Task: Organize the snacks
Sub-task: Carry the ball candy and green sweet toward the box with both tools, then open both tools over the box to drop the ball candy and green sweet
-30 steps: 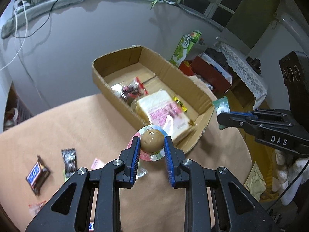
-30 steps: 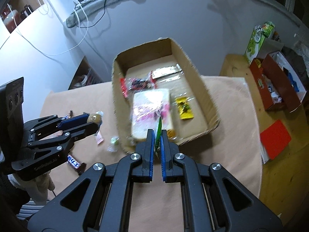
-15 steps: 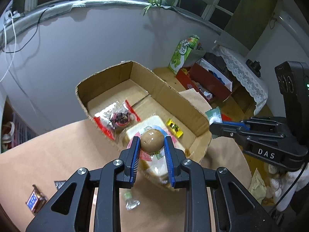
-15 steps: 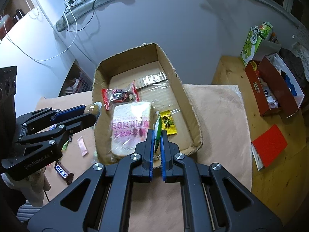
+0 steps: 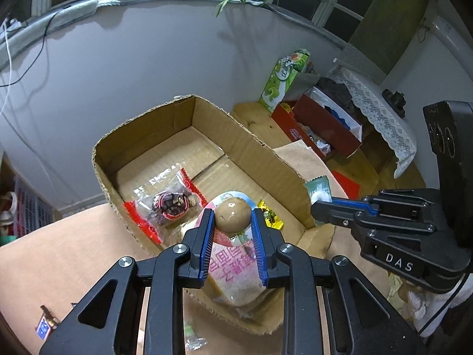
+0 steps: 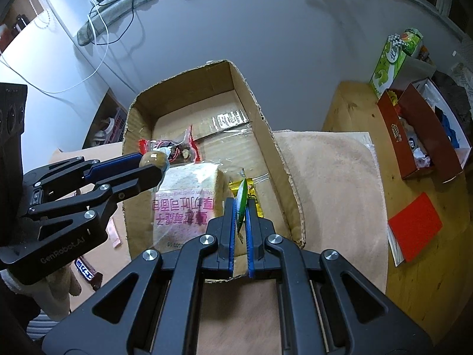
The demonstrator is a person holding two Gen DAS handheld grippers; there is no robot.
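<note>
Left gripper [image 5: 232, 222] clenched on brown egg pkt [image 5: 231, 216], over cardboard box [image 5: 260, 145] centre. Right gripper [image 6: 240, 204] pinching green sachet [image 6: 241, 199], prob. candy, at box's 5 o'clock.

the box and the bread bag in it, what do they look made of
Box: corrugated cardboard, matte brown, judging by the ragged cut rims and a taped seam along the floor.
Bread bag: thin clear plastic film, glossy, likely so since the sliced loaf shows through, pink print sits on it and it catches glare.
</note>
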